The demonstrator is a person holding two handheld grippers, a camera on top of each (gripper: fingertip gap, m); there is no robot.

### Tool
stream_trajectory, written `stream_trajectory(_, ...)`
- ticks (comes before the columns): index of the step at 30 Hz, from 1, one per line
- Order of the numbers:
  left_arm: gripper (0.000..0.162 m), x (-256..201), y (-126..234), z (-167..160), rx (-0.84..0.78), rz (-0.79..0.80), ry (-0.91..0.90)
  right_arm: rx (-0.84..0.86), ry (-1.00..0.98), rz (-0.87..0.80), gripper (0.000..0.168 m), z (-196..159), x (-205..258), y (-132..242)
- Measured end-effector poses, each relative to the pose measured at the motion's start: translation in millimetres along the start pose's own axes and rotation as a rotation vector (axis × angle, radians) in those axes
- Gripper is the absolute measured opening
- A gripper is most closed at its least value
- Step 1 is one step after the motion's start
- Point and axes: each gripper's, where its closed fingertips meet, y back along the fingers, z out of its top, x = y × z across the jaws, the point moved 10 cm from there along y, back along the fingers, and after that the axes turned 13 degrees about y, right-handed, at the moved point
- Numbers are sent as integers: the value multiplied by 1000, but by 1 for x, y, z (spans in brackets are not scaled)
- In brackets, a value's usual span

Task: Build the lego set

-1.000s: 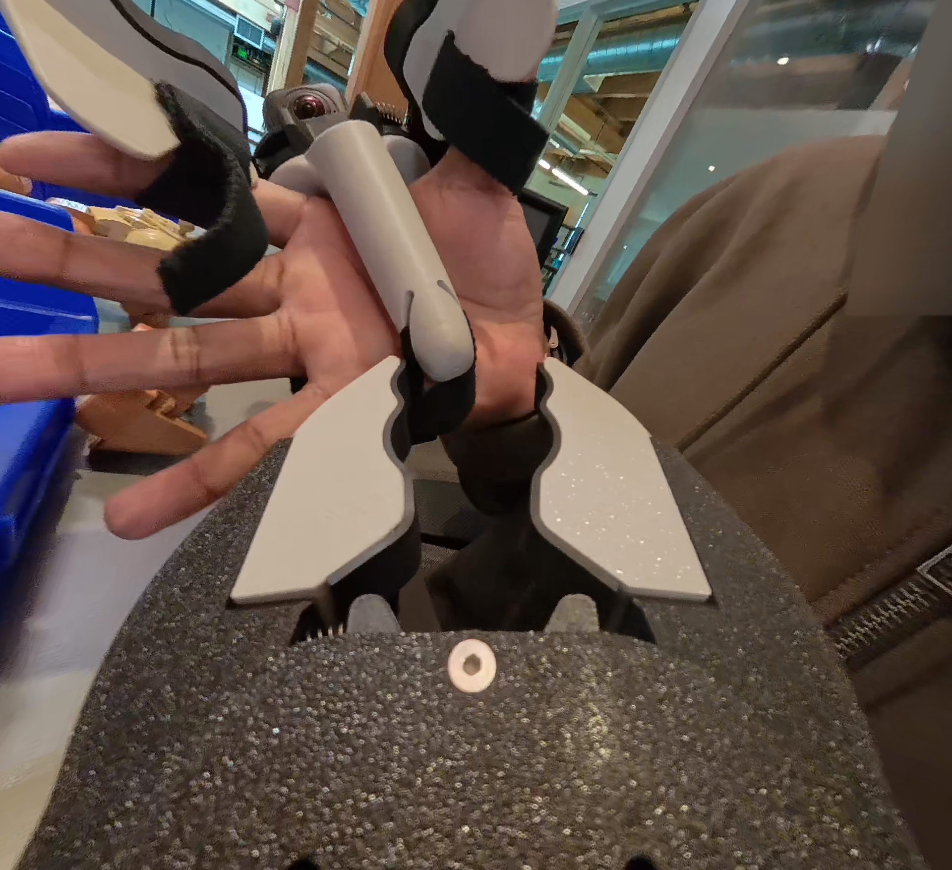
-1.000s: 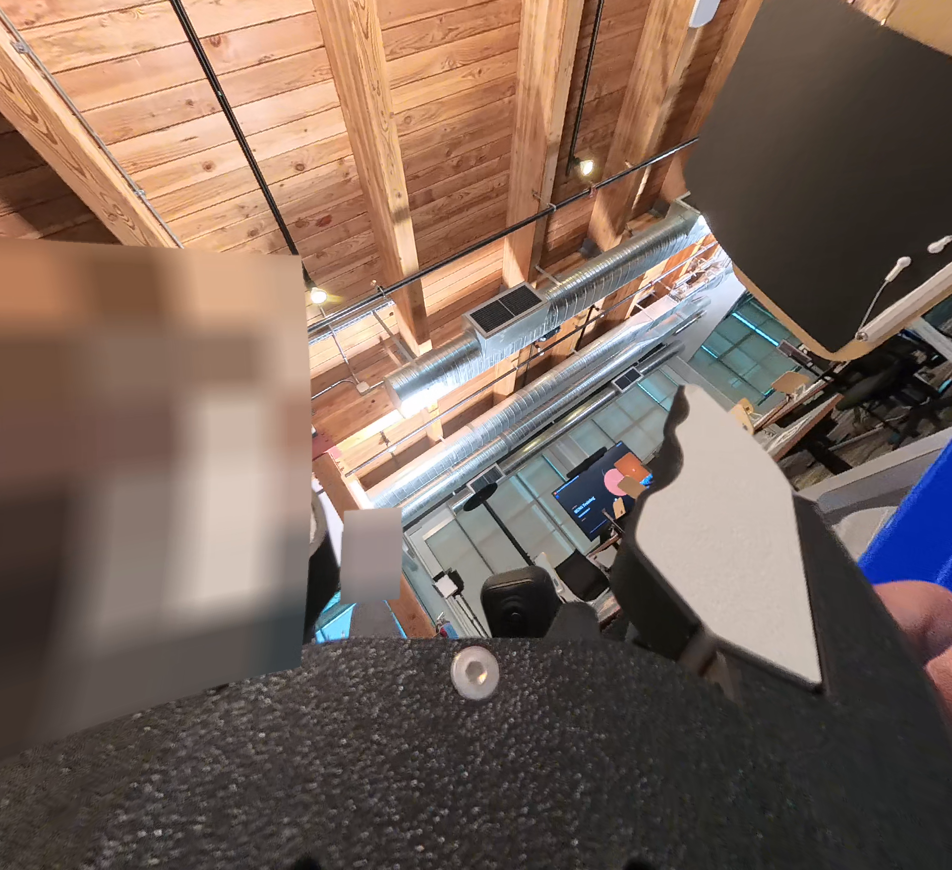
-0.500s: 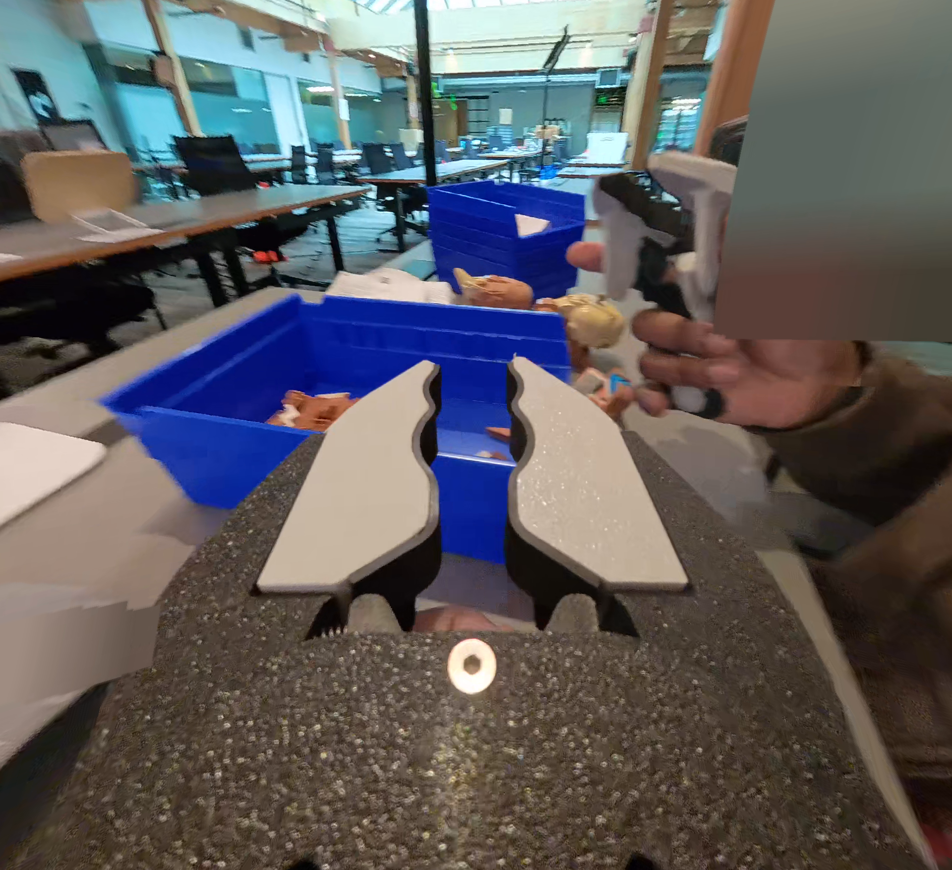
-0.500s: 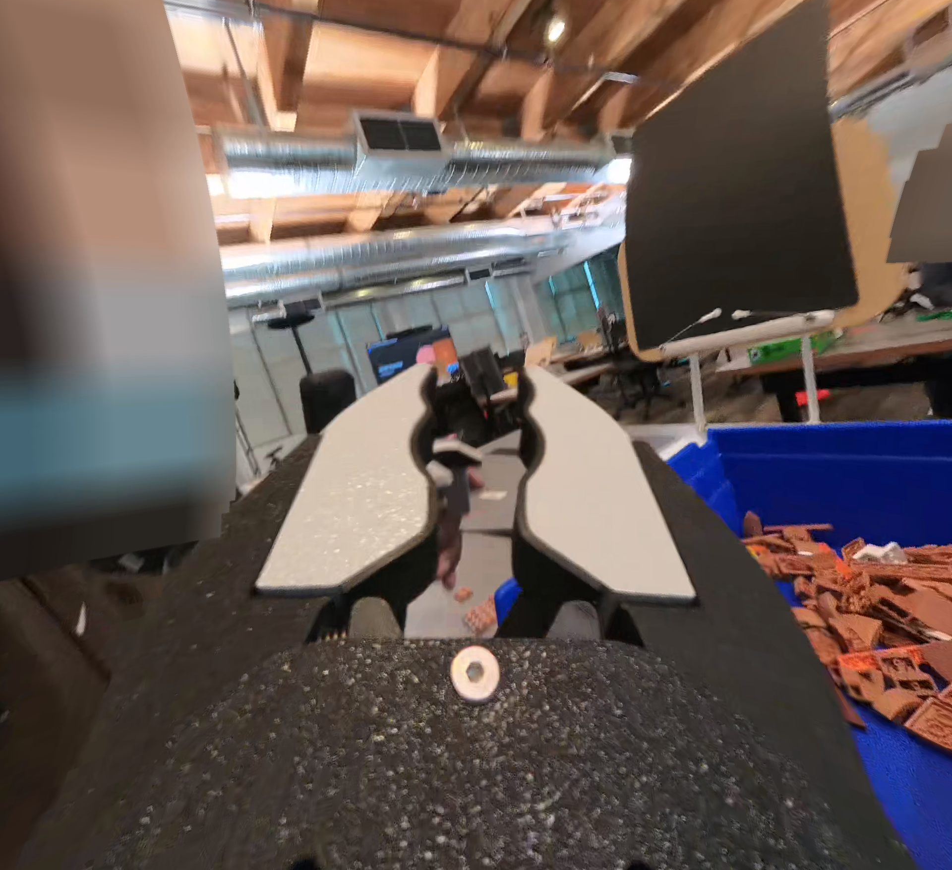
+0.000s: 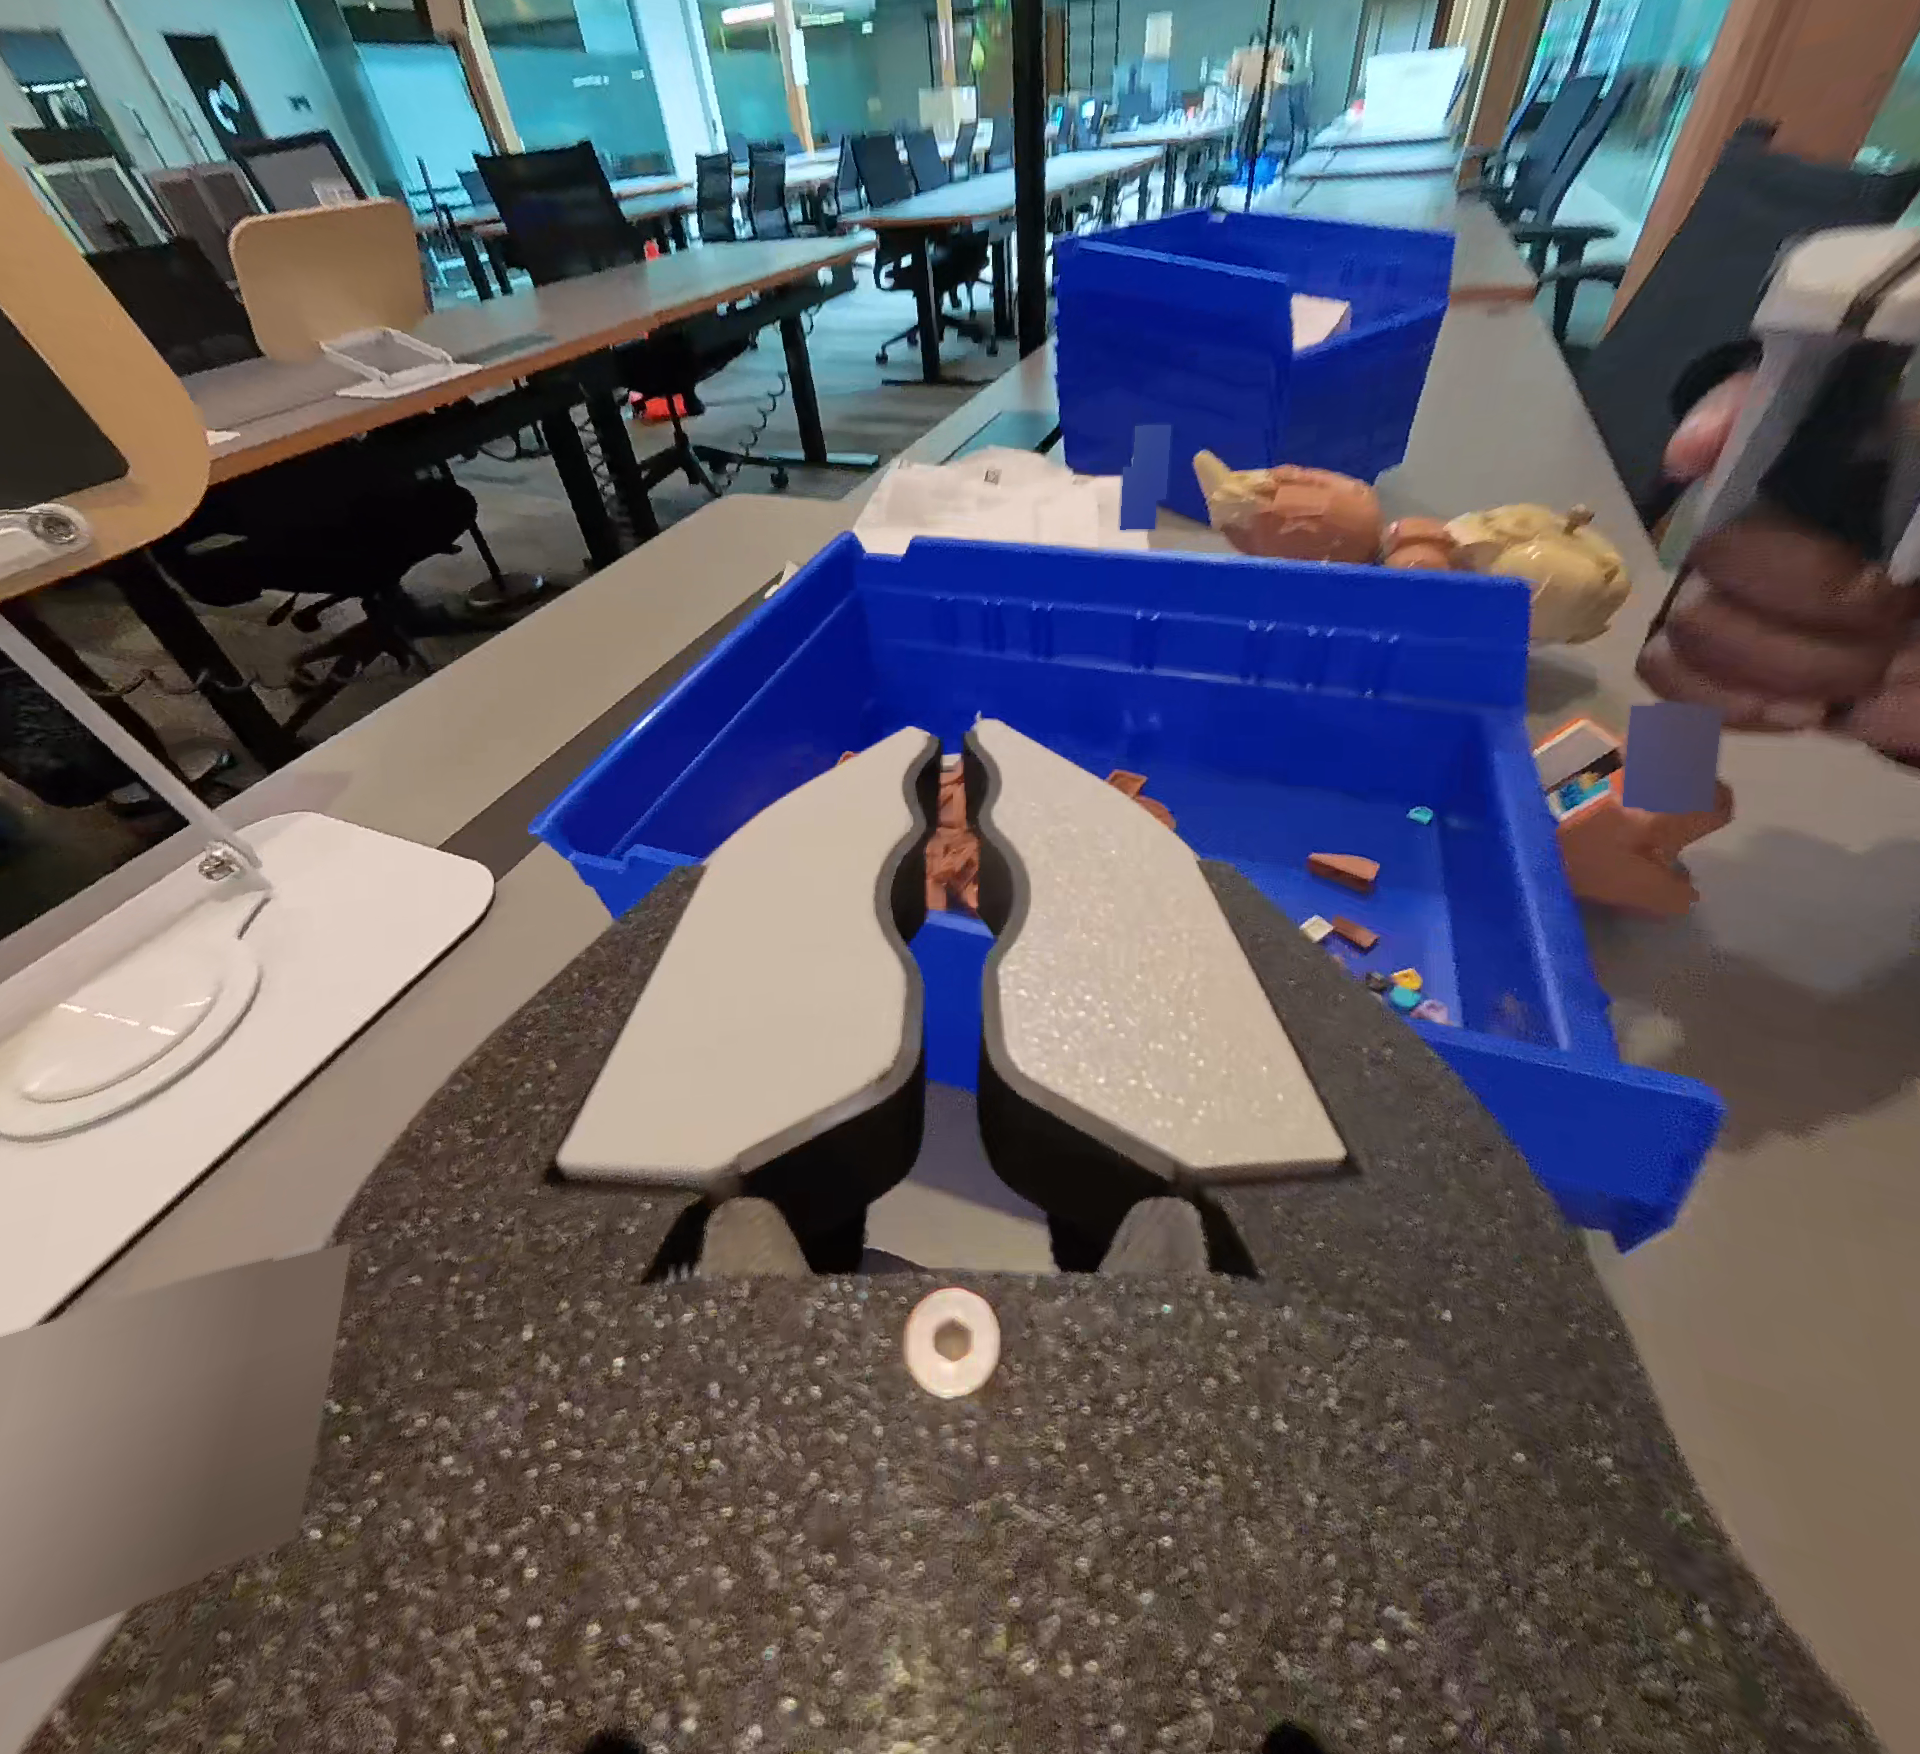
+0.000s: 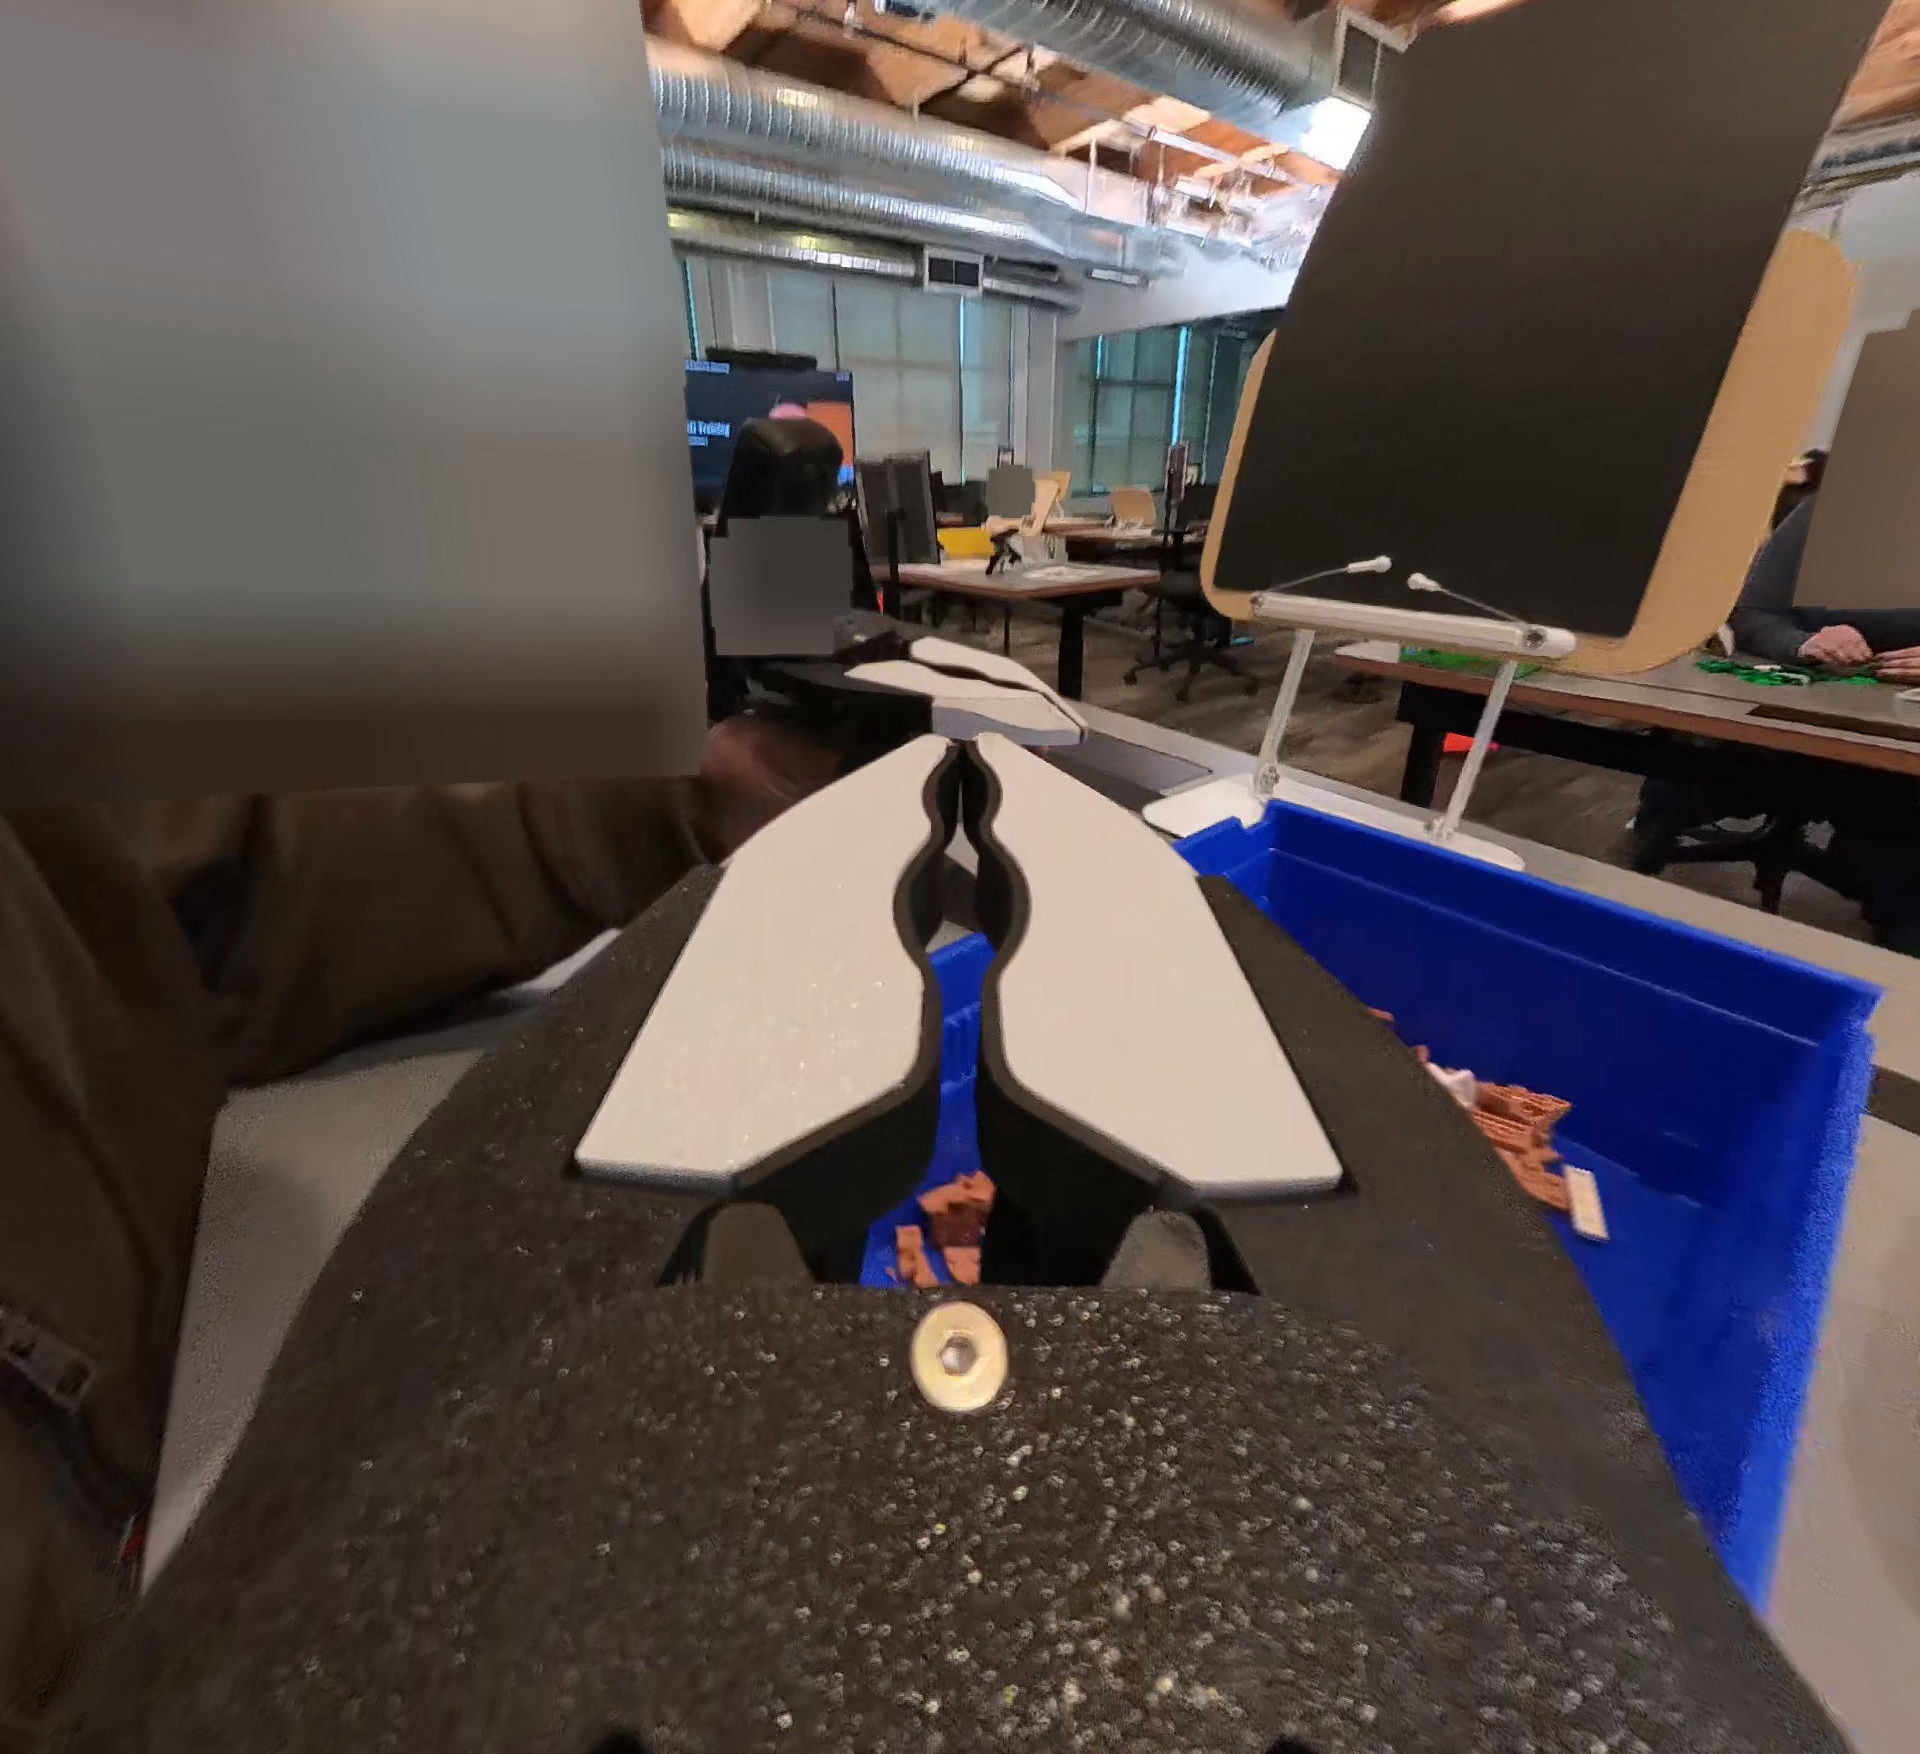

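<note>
A blue bin (image 5: 1195, 644) holds loose brown lego bricks (image 5: 1340, 868) and a few small coloured pieces (image 5: 1403, 992). My left gripper (image 5: 953, 746) hovers over the bin's near left corner, shut and empty. A partly built brown lego model (image 5: 1621, 857) stands right of the bin. My right gripper (image 6: 961, 754) is shut and empty, above the bin's (image 6: 1558, 966) near end, with brown bricks (image 6: 1512, 1122) below it. It also shows in the left wrist view (image 5: 1808, 416), held in a hand. The left gripper shows farther off in the right wrist view (image 6: 977, 691).
Bagged lego pieces (image 5: 1299, 509) and papers (image 5: 987, 499) lie behind the bin, beside a stack of blue bins (image 5: 1247, 333). A black board on a white stand (image 6: 1507, 270) stands left of the bin, its base (image 5: 208, 956) on the grey table. A brown sleeve (image 6: 364, 925) is close. My right fingertips sit around 15 cm from my left ones. The partly built brown lego model (image 5: 1621, 857) is closer to my right gripper, around 20 cm from its tips; the left tips are 25 cm off.
Both grippers have swung down from facing the hand and the ceiling to facing the table and the blue bin. Both jaws have closed from open to shut.
</note>
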Motion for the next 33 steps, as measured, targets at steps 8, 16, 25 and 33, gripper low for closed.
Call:
stream_trajectory(8, 20, 23, -3, 3, 74, 8, 17, 31, -85, 154, 0, -5, -2, -20)
stream_trajectory(16, 25, 36, -5, -10, 161, 2, 52, -23, -244, 109, 0, -38, 41, -27)
stream_trajectory(25, 27, 36, -9, -14, 212, 8, 54, 45, -347, 150, 0, -68, 60, -37)
stream_trajectory(33, 30, 40, -9, -8, 261, 13, 30, 69, -329, 185, 0, -76, 67, -42)
